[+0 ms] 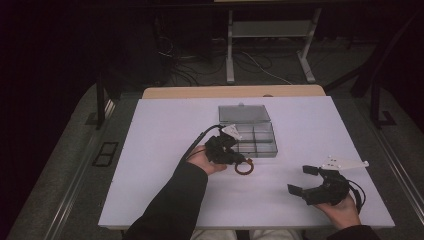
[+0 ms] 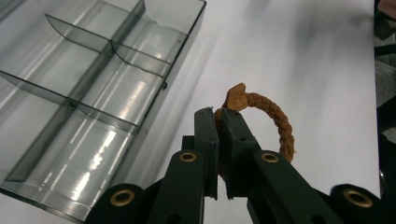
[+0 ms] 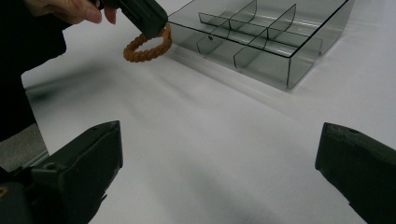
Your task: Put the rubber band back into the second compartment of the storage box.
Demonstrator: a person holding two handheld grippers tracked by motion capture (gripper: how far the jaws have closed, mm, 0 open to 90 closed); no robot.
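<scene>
Nearest the person, the right gripper [image 1: 304, 180] rests in a hand on the white bench [image 1: 160, 190], well apart from the box, its fingers [image 3: 79, 163] spread wide around nothing. Farther in, just beside the box's near wall, the left gripper [image 2: 219, 116] has its fingers pressed together on a brown braided ring [image 2: 275, 121]. Beyond stands the clear divided box [image 1: 260, 142], lid open.
</scene>
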